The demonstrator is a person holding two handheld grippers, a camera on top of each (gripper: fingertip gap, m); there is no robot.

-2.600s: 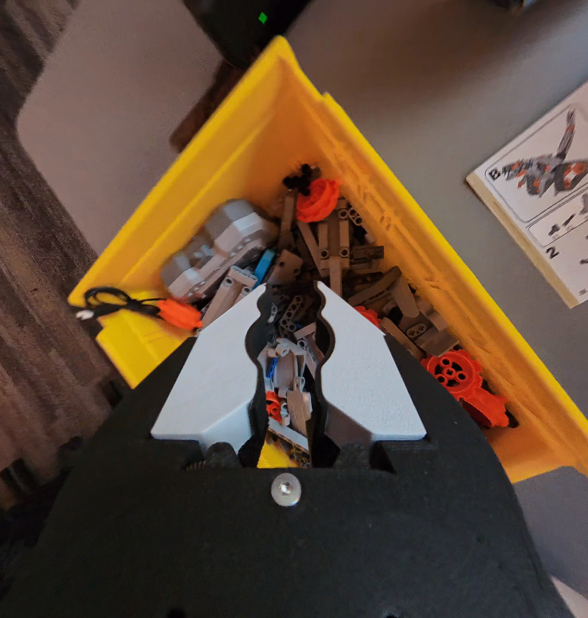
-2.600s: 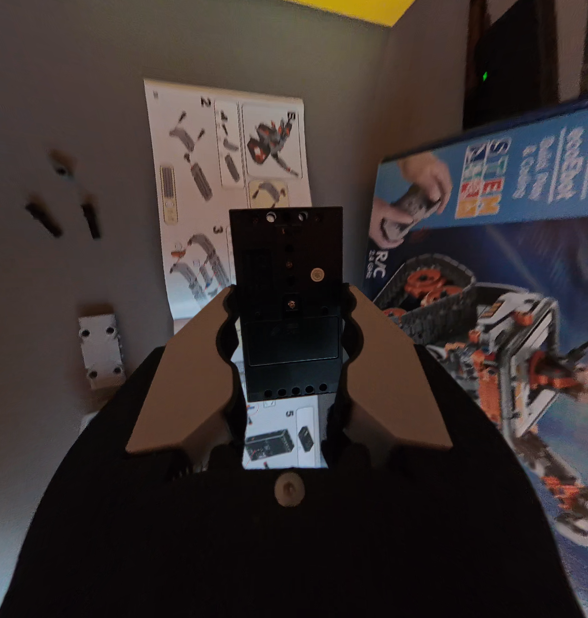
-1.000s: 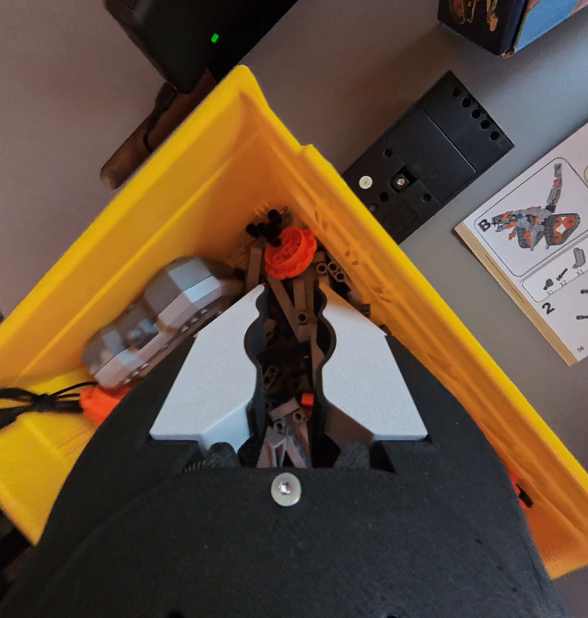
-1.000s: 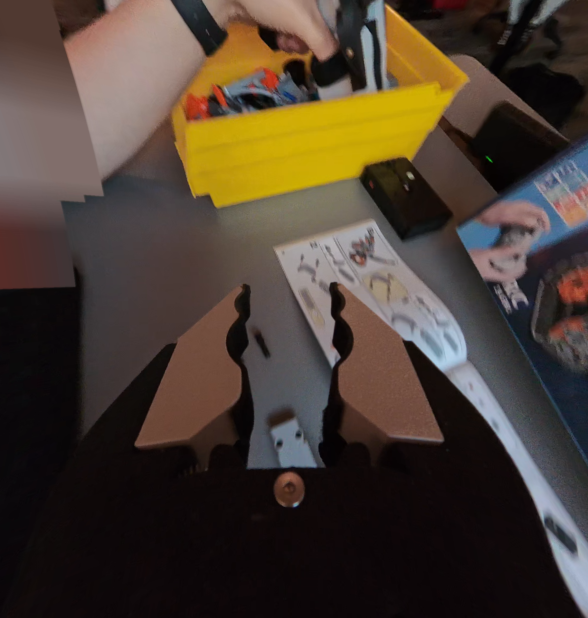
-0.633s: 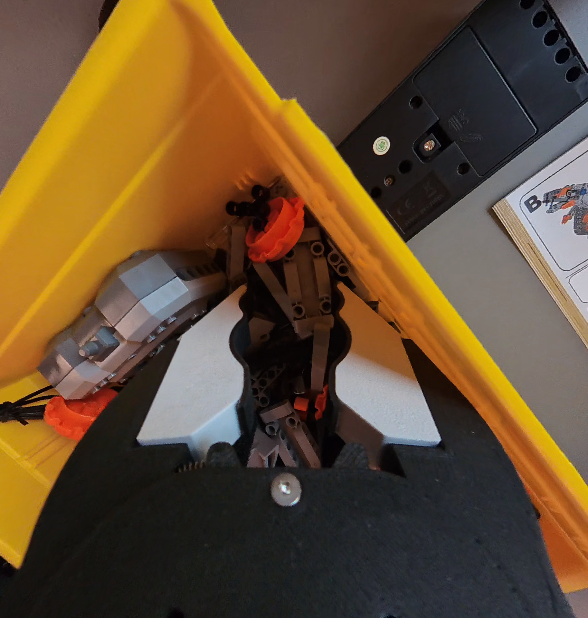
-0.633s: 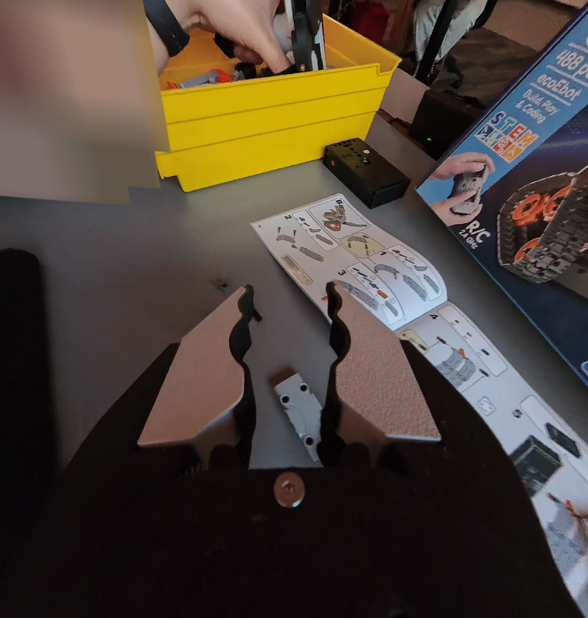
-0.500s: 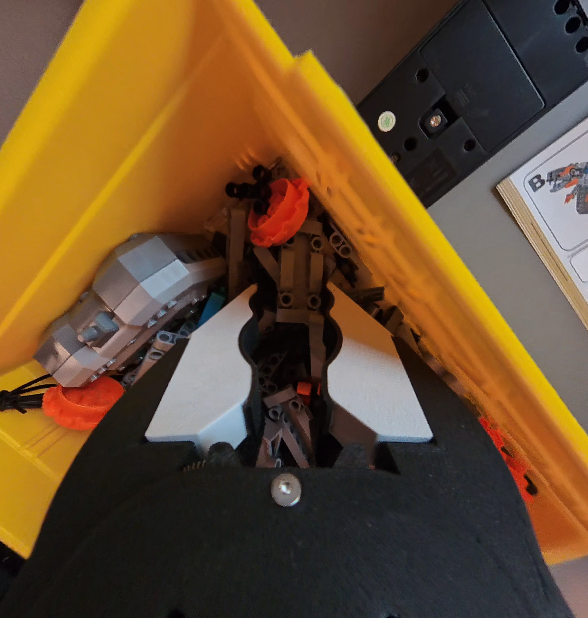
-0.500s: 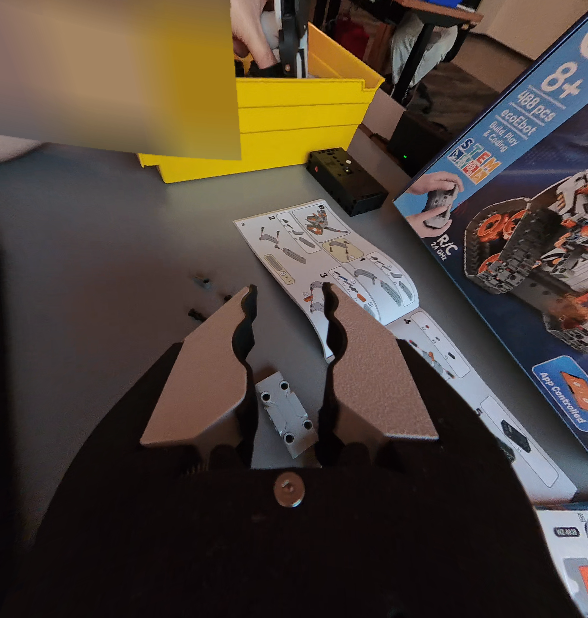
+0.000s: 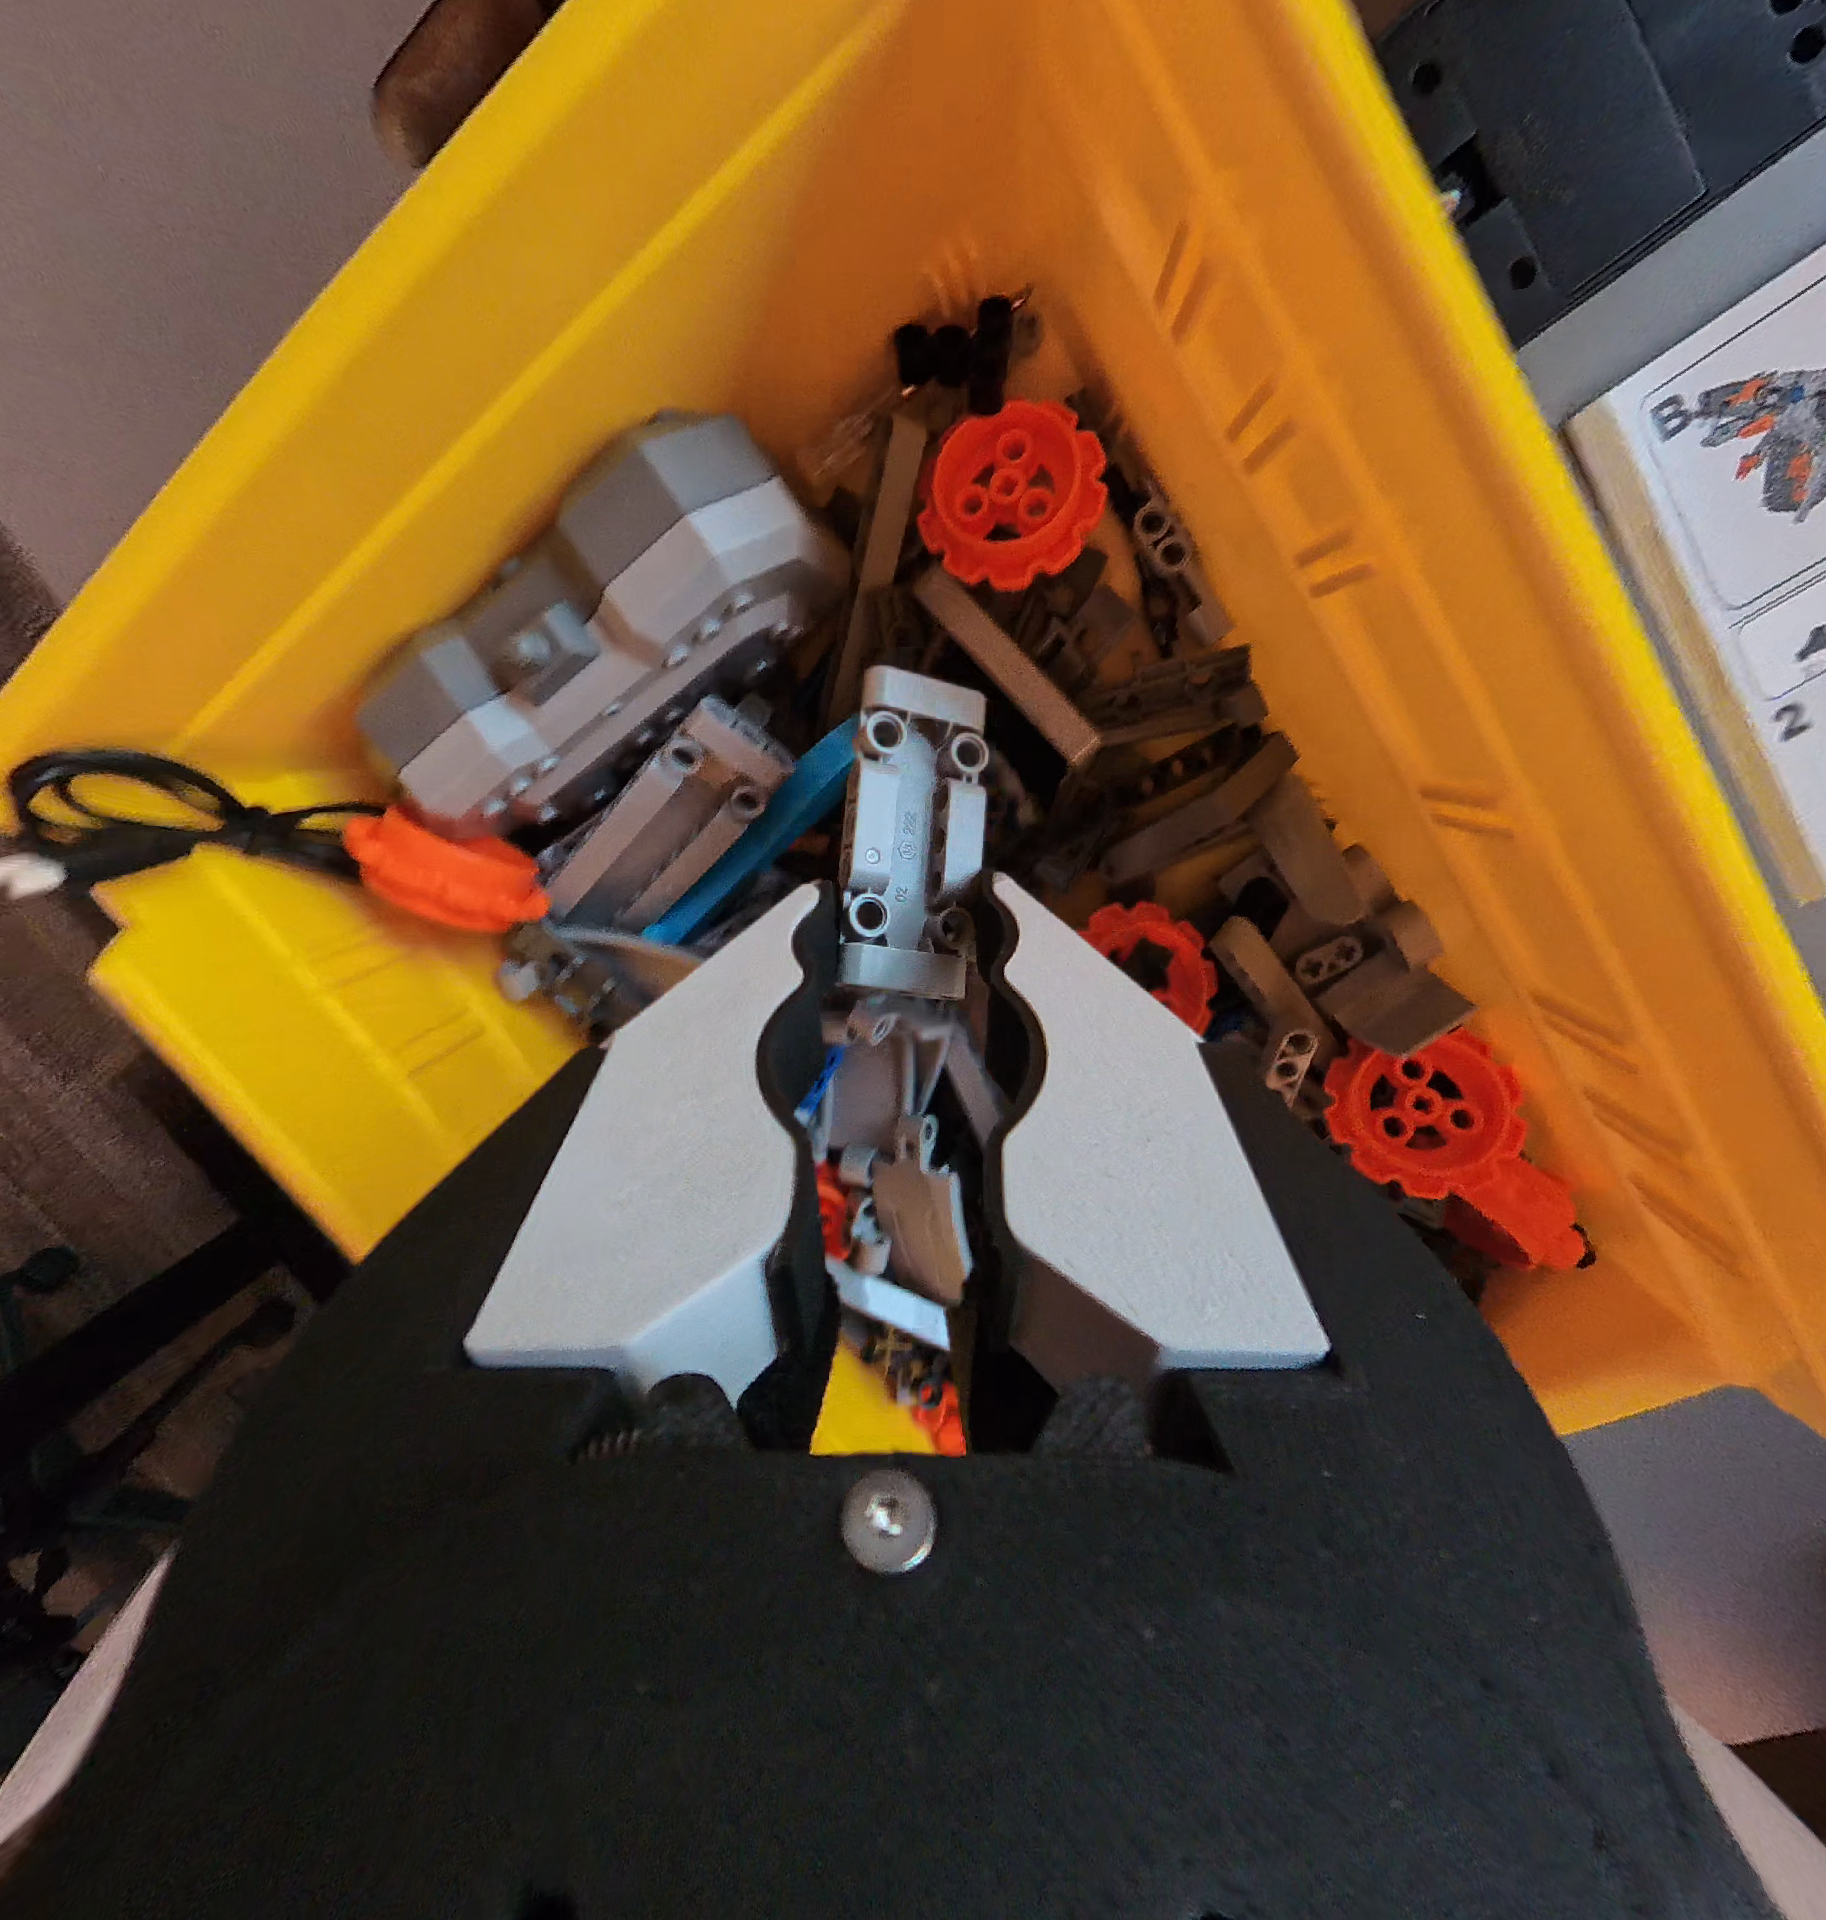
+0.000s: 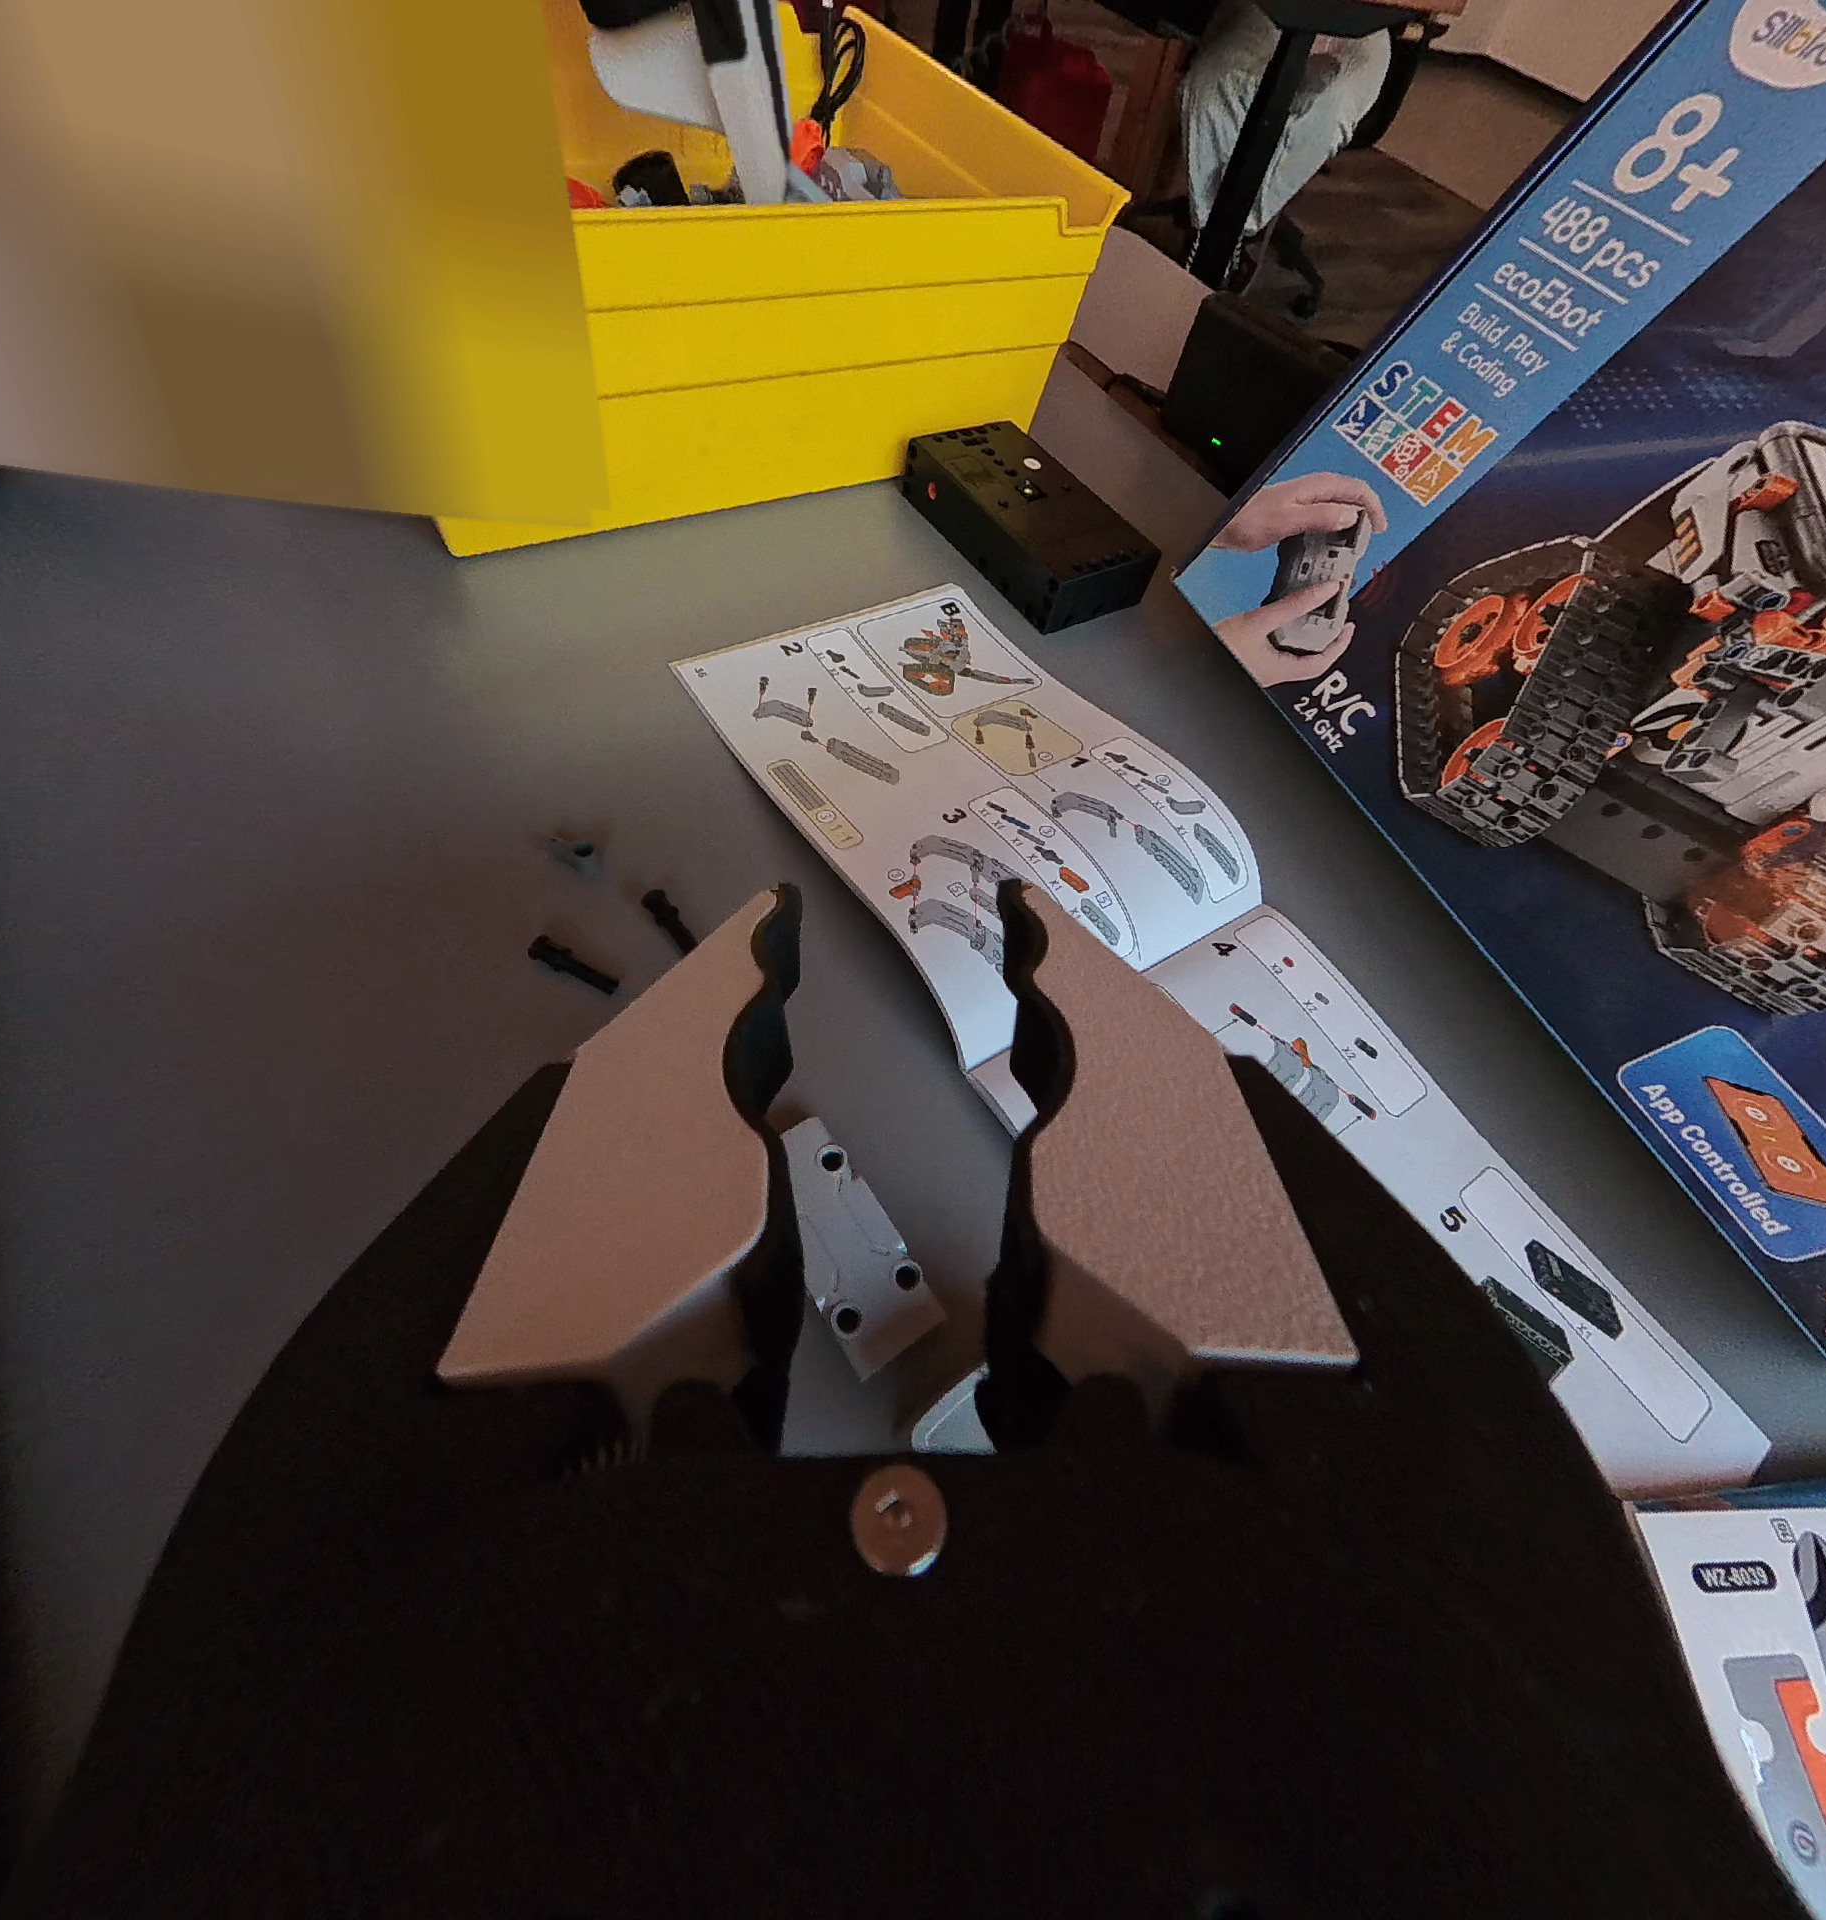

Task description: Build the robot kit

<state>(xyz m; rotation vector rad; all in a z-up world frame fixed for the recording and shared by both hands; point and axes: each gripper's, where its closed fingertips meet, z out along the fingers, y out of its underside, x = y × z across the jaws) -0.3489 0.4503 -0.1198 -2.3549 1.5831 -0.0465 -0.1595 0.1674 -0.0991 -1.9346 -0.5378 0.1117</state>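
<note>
My left gripper (image 9: 909,904) is over a yellow bin (image 9: 680,260) full of grey, black and orange building parts. It is shut on a light grey panel piece (image 9: 914,800), which sticks out past the fingertips above the pile. My right gripper (image 10: 893,904) is open and empty, low over the grey table. A light grey studded piece (image 10: 857,1257) lies on the table between its fingers, near their base. The left gripper's white fingers (image 10: 743,104) show far off inside the bin (image 10: 815,343).
In the bin lie a grey motor (image 9: 597,613), orange gears (image 9: 1013,494) and a black cable (image 9: 130,810). On the table are a black battery box (image 10: 1034,520), an open instruction booklet (image 10: 992,790), a blue toy box (image 10: 1615,623) and two black pins (image 10: 571,961). Tip to tip, the grippers are about 35 centimetres apart.
The right gripper let go of the black battery box, now beside the bin, and moved back over the grey piece. The left gripper dipped into the pile, closed on the grey panel and lifted.
</note>
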